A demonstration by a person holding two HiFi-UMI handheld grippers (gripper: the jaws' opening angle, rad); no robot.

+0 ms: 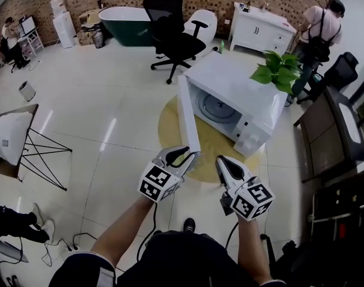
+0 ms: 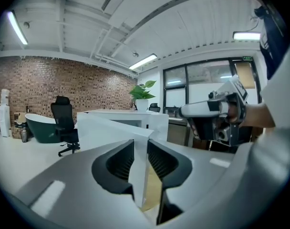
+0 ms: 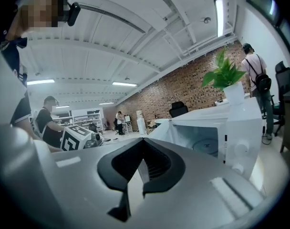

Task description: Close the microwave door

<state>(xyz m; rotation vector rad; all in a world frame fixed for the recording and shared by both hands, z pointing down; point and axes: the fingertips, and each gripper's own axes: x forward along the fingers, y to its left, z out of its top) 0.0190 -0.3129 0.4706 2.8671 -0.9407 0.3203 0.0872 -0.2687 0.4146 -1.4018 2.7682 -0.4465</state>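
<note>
A white microwave (image 1: 242, 100) stands on a round yellow table (image 1: 213, 147) with its door (image 1: 188, 115) swung wide open toward me. My left gripper (image 1: 185, 155) is at the door's free edge. In the left gripper view the door's edge (image 2: 138, 142) fills the gap between the two pads, so the left gripper (image 2: 140, 149) is shut on it. My right gripper (image 1: 223, 162) hovers to the right of the door, in front of the open cavity (image 3: 207, 144), touching nothing. Its jaws meet at the tips in the right gripper view (image 3: 144, 144), with nothing held.
A potted plant (image 1: 278, 70) sits on the microwave's far corner. Behind the table stands a black office chair (image 1: 170, 28). Dark cabinets (image 1: 331, 136) line the right side. A person (image 1: 319, 34) stands at the back right. A folding stand (image 1: 14, 136) is at the left.
</note>
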